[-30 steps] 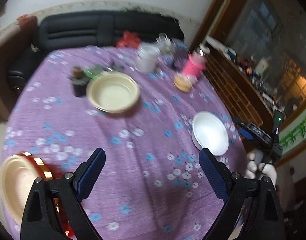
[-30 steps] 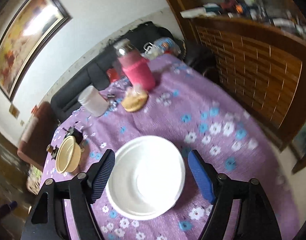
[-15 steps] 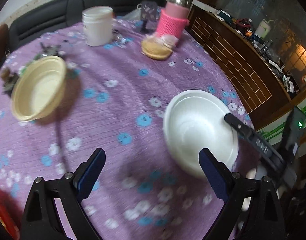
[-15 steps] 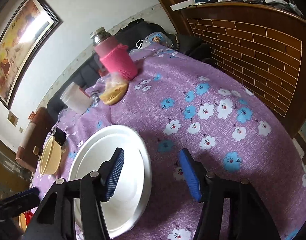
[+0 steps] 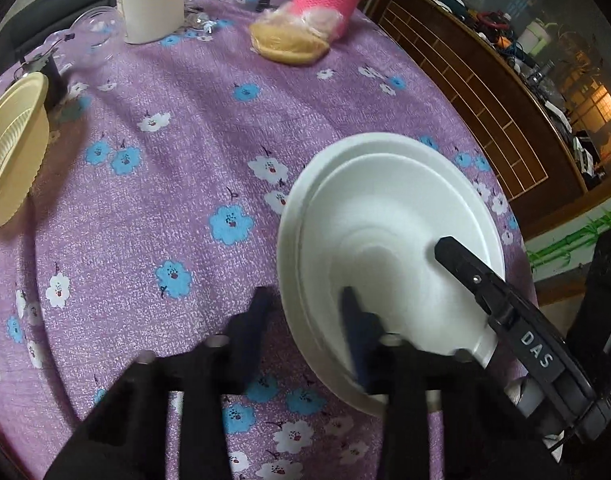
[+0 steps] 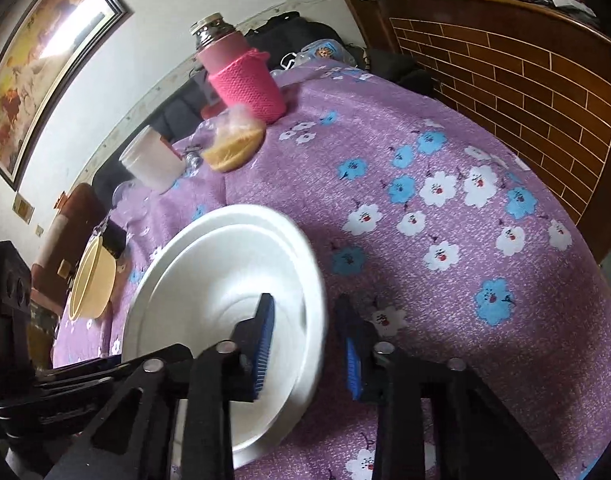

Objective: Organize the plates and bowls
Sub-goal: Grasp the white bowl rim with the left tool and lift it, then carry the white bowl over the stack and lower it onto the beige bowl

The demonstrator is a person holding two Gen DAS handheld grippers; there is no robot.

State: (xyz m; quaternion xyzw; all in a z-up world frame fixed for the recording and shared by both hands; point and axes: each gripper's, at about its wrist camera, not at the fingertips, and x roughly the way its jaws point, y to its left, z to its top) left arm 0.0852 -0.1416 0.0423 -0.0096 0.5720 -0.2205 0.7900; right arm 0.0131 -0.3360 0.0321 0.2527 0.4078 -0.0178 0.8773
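A white bowl (image 5: 389, 216) sits nested in a second white one on the purple flowered tablecloth (image 5: 177, 160). My left gripper (image 5: 305, 320) straddles the bowls' near-left rim, one finger outside and one inside, jaws narrowed but still apart. My right gripper (image 6: 309, 332) straddles the right rim of the same white bowls (image 6: 213, 280), one pad inside and one outside, also partly closed. Its finger (image 5: 469, 272) shows over the bowl in the left wrist view. A cream ribbed bowl (image 5: 9, 148) lies at the far left, also in the right wrist view (image 6: 91, 280).
At the table's far side stand a white jar (image 5: 151, 0), a pink knit-covered flask (image 6: 241, 76) and a bagged flat bun (image 5: 293, 40). A small dark object (image 5: 51, 74) sits behind the cream bowl. A wooden cabinet (image 6: 505, 64) lines the right.
Both grippers have moved in onto the white bowls and narrowed their jaws around opposite rims. The left gripper swung right and forward across the table; the gold plate has left its view.
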